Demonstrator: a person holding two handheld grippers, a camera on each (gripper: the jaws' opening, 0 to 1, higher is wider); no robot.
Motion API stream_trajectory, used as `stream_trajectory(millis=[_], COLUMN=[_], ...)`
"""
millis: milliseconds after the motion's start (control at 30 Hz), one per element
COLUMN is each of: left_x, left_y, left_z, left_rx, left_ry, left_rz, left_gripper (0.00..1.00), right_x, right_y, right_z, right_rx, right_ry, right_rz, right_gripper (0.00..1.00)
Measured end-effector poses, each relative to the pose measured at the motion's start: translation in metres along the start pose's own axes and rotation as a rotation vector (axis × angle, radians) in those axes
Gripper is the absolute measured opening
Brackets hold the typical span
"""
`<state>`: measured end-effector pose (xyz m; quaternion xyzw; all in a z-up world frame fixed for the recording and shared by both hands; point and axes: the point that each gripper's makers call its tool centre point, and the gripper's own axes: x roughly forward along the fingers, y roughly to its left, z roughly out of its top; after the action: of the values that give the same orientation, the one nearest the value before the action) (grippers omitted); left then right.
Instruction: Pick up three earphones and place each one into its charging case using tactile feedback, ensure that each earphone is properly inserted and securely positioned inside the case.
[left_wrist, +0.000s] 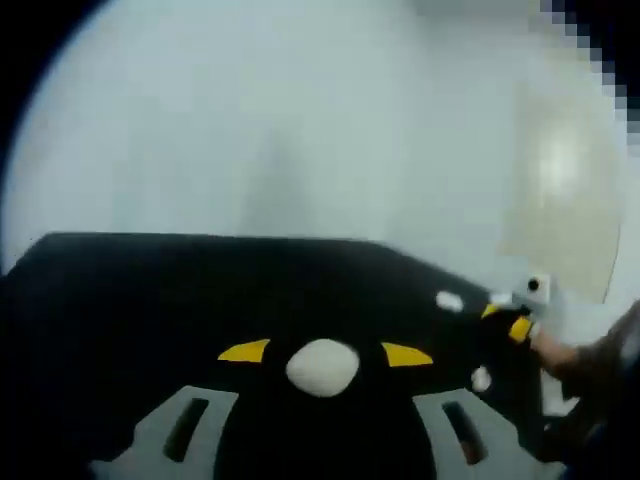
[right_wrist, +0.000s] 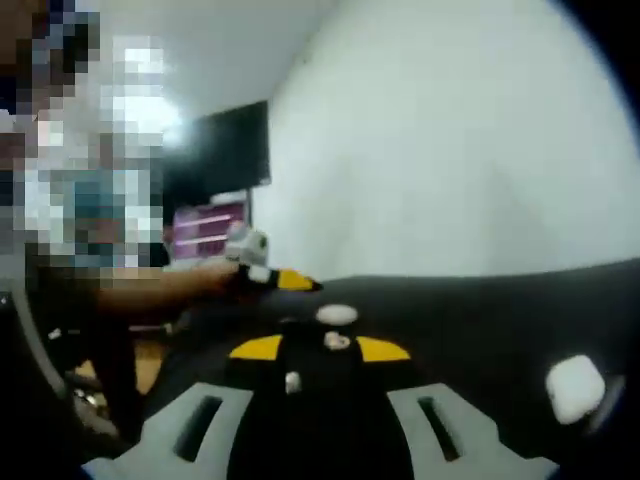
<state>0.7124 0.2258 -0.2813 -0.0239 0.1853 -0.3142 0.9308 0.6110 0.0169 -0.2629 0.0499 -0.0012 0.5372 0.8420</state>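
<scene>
My left gripper (left_wrist: 326, 353) is open low over the black table (left_wrist: 200, 290). A white oval charging case (left_wrist: 322, 367) lies between its yellow-tipped jaws, and I cannot tell if they touch it. My right gripper (right_wrist: 320, 348) is open too, with a small pale earphone (right_wrist: 337, 342) lying in the gap between its tips. Just beyond it is a white oval case (right_wrist: 336, 315), and another small white piece (right_wrist: 292, 381) lies nearer the camera. The right gripper (left_wrist: 512, 320) enters the left gripper view from the right, near two small white items (left_wrist: 449, 300) (left_wrist: 481, 378). Everything is blurred.
A second white case (right_wrist: 574, 388) sits on the table at the right. A person's arm (right_wrist: 150, 290) holds the left gripper (right_wrist: 265, 275), and a hand (left_wrist: 590, 355) shows at the right edge. A white wall (left_wrist: 300, 120) rises behind the table, with a dark screen (right_wrist: 225, 150).
</scene>
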Motion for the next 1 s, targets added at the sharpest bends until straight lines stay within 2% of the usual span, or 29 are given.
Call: stream_trajectory(millis=[67, 200, 267, 367, 433, 600, 733, 867, 900, 967, 1000], left_x=[0.007, 0.021, 0.026, 0.034, 0.039, 0.040, 0.032, 0.015, 0.010, -0.002, -0.006], left_y=[0.007, -0.010, -0.011, -0.002, -0.009, -0.008, -0.010, -0.018, -0.021, -0.031, -0.037], left_z=[-0.005, -0.007, -0.008, -0.023, -0.025, -0.023, -0.016, 0.008, 0.012, 0.028, 0.031], left_rx=[0.085, 0.100, 0.106, 0.163, 0.108, 0.172, 0.278, 0.333, 0.342, 0.384, 0.399], left_ry=[0.045, 0.065, 0.066, 0.156, 0.154, 0.145, 0.102, -0.016, -0.030, -0.098, -0.111], left_rz=[0.036, -0.071, -0.069, -0.032, -0.068, -0.033, 0.015, 0.045, 0.049, 0.059, 0.054], left_gripper=[0.36, 0.45, 0.44, 0.41, 0.35, 0.34, 0.33, 0.32, 0.32, 0.32, 0.33], right_x=[0.000, 0.000, 0.000, 0.000, 0.000, 0.000, 0.001, 0.002, 0.002, 0.002, 0.002], right_y=[0.001, 0.001, 0.000, 0.001, 0.000, -0.001, -0.002, -0.001, -0.002, -0.002, -0.002], right_z=[-0.001, -0.001, 0.000, 0.001, 0.001, 0.002, 0.004, 0.003, 0.003, 0.003, 0.003], right_rx=[-0.004, -0.007, -0.002, -0.002, 0.001, 0.011, 0.021, 0.018, 0.018, 0.019, 0.021], right_ry=[0.005, 0.008, 0.004, 0.003, 0.001, -0.003, -0.011, -0.009, -0.008, -0.010, -0.012], right_rz=[0.002, 0.005, 0.006, 0.007, 0.008, 0.006, 0.003, 0.001, -0.001, -0.002, -0.003], right_gripper=[0.28, 0.28, 0.28, 0.28, 0.28, 0.28, 0.28, 0.28, 0.28, 0.28, 0.28])
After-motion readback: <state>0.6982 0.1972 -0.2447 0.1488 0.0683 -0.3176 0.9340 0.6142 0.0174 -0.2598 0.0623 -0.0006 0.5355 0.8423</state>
